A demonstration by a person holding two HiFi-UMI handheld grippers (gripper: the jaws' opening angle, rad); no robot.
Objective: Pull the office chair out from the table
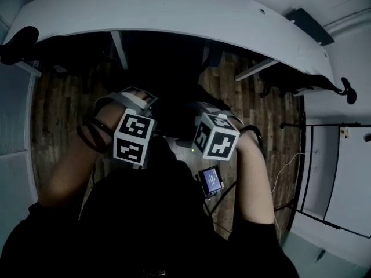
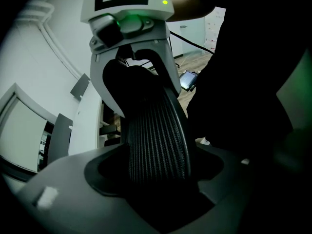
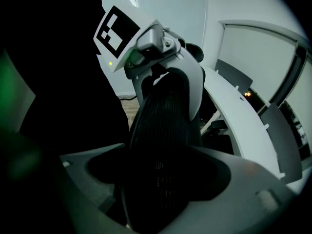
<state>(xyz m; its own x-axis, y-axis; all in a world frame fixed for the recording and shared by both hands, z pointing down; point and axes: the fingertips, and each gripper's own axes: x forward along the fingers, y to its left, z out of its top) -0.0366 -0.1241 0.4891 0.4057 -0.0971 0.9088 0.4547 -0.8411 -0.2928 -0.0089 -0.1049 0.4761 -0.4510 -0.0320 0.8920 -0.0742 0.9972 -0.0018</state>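
Firmly, chair back (image 2: 157,130) — clamped by left gripper (image 2: 156,182), right gripper (image 3: 161,179).

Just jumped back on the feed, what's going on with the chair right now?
A person has a hand-held gripper in each hand, and both are clamped on the top edge of the office chair, on its mesh back: the left hand-held gripper and the right hand-held gripper, side by side. The chair stands in front of the curved white table on the wood floor. The head view is too dark to tell whether the seat is clear of the table.
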